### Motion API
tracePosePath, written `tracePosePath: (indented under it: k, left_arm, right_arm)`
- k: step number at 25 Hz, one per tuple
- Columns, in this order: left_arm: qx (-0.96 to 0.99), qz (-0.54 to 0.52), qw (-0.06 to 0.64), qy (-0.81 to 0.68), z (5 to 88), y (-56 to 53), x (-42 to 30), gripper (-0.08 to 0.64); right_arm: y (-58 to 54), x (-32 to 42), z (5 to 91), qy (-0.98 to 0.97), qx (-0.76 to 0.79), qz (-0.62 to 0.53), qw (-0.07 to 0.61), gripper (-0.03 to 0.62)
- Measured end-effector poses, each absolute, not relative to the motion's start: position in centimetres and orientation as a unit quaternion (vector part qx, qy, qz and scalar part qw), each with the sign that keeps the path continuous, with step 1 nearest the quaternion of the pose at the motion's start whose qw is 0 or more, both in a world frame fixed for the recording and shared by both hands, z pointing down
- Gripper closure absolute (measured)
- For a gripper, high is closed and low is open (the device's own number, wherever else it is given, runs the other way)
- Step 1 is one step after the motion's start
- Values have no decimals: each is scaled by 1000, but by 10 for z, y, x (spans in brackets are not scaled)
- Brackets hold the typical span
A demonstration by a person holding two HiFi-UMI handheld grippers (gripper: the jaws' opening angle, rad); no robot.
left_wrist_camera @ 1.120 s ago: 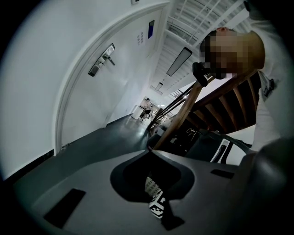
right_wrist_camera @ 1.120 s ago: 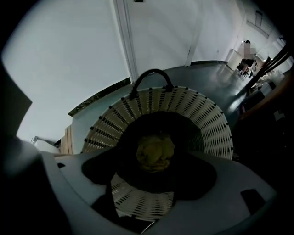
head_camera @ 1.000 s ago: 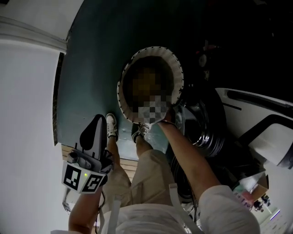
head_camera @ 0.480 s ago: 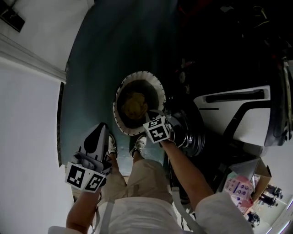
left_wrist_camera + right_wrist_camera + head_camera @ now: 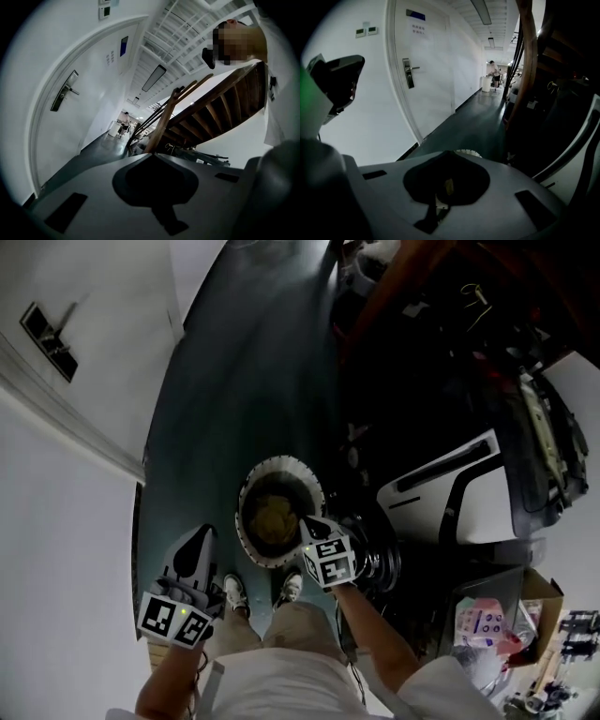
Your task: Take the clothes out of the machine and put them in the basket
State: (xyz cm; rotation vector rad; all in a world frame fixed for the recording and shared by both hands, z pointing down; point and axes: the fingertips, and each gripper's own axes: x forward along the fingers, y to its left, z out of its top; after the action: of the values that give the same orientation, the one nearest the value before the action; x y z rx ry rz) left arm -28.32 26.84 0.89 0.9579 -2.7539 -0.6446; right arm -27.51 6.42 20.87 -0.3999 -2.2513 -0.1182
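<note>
Clothes (image 5: 272, 518): a yellow heap in the basket (image 5: 246, 521), which stands on the floor (image 5: 234, 381) beside the washing machine (image 5: 450, 495).
Right gripper (image 5: 307, 525): jaws pressed together, above the basket's right rim (nearest the machine).
Left gripper (image 5: 201, 533): jaws pressed together, off the basket's left side.
Head view only: the heap itself.
Right gripper view: a sliver of white rim, a door (image 5: 426, 70).
Left gripper view: stairs (image 5: 220, 103).
</note>
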Motion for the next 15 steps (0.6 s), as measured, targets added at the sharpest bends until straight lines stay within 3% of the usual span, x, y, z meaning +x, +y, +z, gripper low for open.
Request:
tracePosePath:
  k: [15]
  left_arm:
    - [323, -178, -25, -929, -104, 281, -294, 546]
  right_arm:
    - [4, -278, -40, -983, -96, 2, 154, 580]
